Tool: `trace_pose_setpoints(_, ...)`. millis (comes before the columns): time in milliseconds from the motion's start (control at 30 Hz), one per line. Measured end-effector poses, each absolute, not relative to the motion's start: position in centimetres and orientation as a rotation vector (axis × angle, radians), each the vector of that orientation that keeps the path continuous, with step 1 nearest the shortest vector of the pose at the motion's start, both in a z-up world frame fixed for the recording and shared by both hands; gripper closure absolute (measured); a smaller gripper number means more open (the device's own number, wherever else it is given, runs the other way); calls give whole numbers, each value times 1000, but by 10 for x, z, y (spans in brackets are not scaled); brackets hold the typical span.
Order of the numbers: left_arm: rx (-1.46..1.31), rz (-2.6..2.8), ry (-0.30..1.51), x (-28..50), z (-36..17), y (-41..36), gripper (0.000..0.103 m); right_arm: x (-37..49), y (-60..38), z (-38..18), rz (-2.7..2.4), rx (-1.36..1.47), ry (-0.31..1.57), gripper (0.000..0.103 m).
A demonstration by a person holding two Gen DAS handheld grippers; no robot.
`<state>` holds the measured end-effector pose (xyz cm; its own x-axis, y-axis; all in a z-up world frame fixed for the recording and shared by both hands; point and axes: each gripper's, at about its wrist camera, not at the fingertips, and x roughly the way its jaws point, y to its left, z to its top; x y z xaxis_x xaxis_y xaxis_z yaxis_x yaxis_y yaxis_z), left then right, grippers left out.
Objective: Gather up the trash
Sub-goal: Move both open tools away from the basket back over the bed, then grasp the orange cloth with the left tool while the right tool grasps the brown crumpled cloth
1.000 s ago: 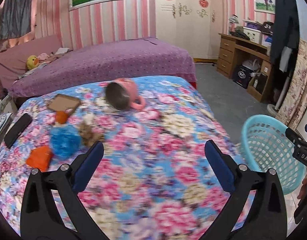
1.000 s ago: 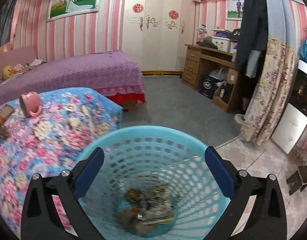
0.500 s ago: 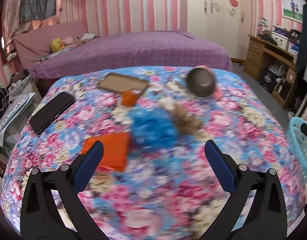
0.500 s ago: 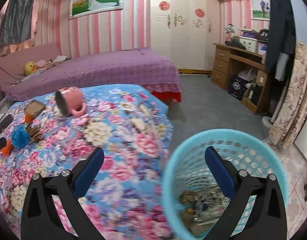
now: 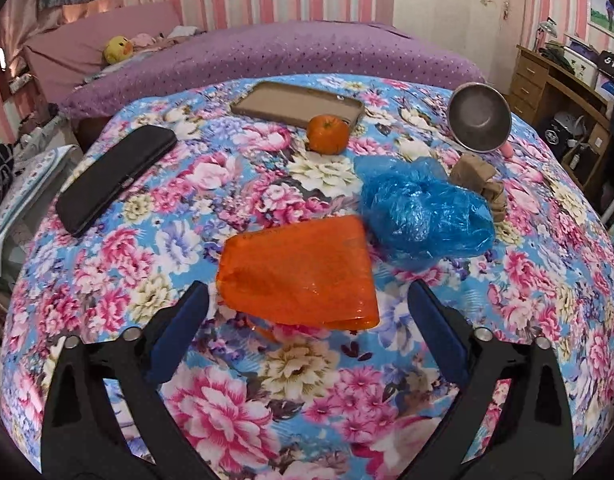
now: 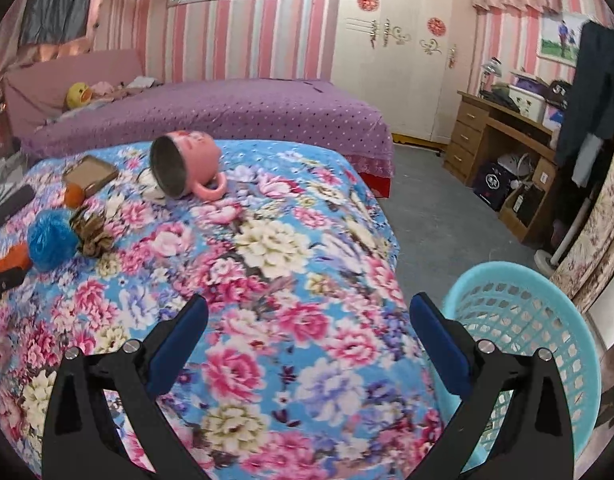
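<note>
Two crinkly plastic bags (image 5: 423,208), orange (image 5: 299,272)

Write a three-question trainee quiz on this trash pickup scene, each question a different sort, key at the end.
1. True or false: the orange plastic bag lies just ahead of the left gripper, between its fingers' line.
2. Which thing touches the blue plastic bag? A. black case B. brown crumpled paper C. tangerine
3. Fill in: the pink mug lies on its ____.

Key: 1 true; 2 B; 3 side.
</note>
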<state>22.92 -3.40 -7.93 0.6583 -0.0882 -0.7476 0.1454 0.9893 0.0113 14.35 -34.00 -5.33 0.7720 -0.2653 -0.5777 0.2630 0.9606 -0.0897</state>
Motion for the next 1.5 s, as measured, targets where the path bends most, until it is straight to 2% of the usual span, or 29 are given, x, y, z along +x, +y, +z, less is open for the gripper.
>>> trace_pose_setpoints(33, 69, -139, 848, 230, -80, -34, 19, 145, -336, -54, -279, -8, 628, 5)
trace_pose_setpoints(100, 65, -152, 869, 232, -83, -32, 37, 147, -331, -53, -262, -10, 630, 5)
trace_pose_setpoints(233, 33, -163, 873, 233, -84, -23, 59, 151, -316, -52, -224, -13, 632, 5)
trace_pose_setpoints(300, 28, -165, 865, 232, -82, -19, 76, 153, -304, -52, -198, -17, 631, 5)
trace_pose_setpoints(367, 26, -160, 855, 231, -80, -14, 79, 155, -293, -52, -171, -22, 631, 5)
trace_pose_setpoints(500, 20, -150, 827, 228, -74, -3, 82, 162, -263, -51, -105, -41, 627, 5)
trace_pose_setpoints(933, 16, -69, 763, 233, -59, 27, 82, 219, -207, -58, -4, -76, 690, 6)
trace_pose_setpoints(1000, 25, -52, 755, 236, -58, 30, 82, 230, -203, -57, 10, -78, 699, 10)
trace_pose_setpoints(1200, 16, -35, 750, 242, -57, 34, 82, 260, -191, -66, 68, -66, 771, 33)
trace_pose_setpoints(1267, 14, -32, 753, 244, -58, 34, 82, 264, -186, -72, 89, -83, 799, 51)
trace_pose_setpoints(1500, 2, -35, 760, 246, -59, 32, 82, 253, -186, -67, 100, -83, 768, 54)
